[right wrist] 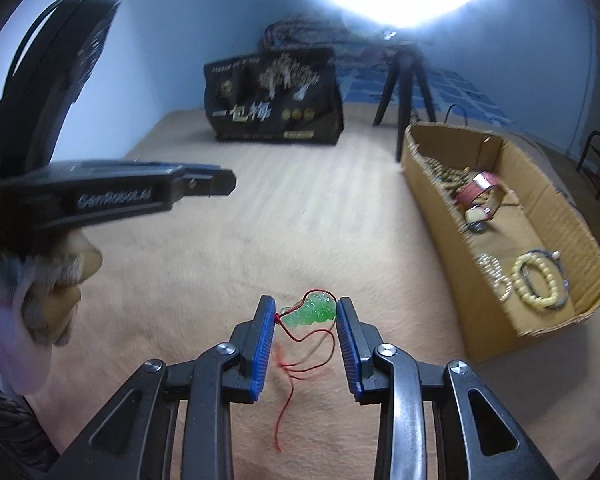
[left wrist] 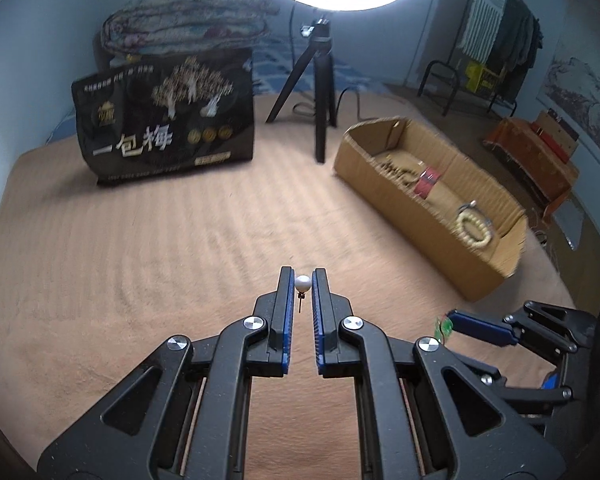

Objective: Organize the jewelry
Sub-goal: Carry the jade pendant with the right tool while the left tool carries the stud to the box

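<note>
Both tongs mid-carry: left gripper (left wrist: 303, 285) pinches a pearl stud earring (left wrist: 302, 283), right gripper (right wrist: 305, 312) clamps a green jade pendant (right wrist: 314, 309); next, swing rightward over the cardboard box (right wrist: 548, 216) and release

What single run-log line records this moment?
left gripper: shut on pearl earring | right gripper: shut on green pendant | cardboard box: holds bracelets
</note>
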Demonstrator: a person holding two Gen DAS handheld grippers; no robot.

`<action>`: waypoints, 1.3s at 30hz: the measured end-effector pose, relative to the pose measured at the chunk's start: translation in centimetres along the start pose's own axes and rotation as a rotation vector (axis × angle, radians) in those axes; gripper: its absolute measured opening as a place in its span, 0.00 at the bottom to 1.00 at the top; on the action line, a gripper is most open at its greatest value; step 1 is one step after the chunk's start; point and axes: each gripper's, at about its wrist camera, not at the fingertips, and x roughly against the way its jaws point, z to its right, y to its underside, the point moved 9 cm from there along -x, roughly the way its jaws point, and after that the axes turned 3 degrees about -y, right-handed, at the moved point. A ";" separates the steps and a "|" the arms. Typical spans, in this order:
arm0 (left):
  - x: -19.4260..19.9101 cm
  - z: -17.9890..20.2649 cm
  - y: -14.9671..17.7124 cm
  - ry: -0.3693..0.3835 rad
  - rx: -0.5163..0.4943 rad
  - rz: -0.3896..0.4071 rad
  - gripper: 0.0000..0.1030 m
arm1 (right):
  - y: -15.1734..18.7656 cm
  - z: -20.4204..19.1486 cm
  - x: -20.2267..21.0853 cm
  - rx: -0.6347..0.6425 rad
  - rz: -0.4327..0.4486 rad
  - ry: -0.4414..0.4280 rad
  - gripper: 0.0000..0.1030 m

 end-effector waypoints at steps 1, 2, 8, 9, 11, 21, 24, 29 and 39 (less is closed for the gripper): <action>0.4 0.2 -0.3 0.006 0.002 0.008 0.07 | -0.3 0.3 0.3 -0.005 0.008 0.002 0.30; 0.8 0.5 -0.6 0.012 0.003 0.017 0.07 | -0.6 0.6 0.6 -0.009 0.016 0.005 0.30; 2.6 1.9 -2.1 0.031 0.003 0.066 0.07 | -2.6 2.5 2.9 -0.025 0.061 0.029 0.30; 2.9 2.2 -2.4 0.035 0.005 0.073 0.07 | -3.0 3.0 3.3 -0.028 0.069 0.035 0.30; 3.3 2.7 -2.8 0.040 0.006 0.081 0.07 | -3.7 3.7 4.0 -0.034 0.083 0.044 0.30; 4.8 5.9 -5.0 0.071 -0.017 0.141 0.07 | -6.8 7.9 7.1 -0.079 0.157 0.084 0.30; 4.7 7.0 -5.4 0.085 -0.028 0.148 0.07 | -7.5 9.2 7.9 -0.092 0.174 0.099 0.30; 3.9 9.4 -5.8 0.103 -0.063 0.147 0.07 | -8.8 12.5 8.9 -0.123 0.196 0.134 0.31; 0.8 13.1 -6.6 0.129 -0.103 0.128 0.07 | -9.8 17.2 8.3 -0.157 0.195 0.174 0.30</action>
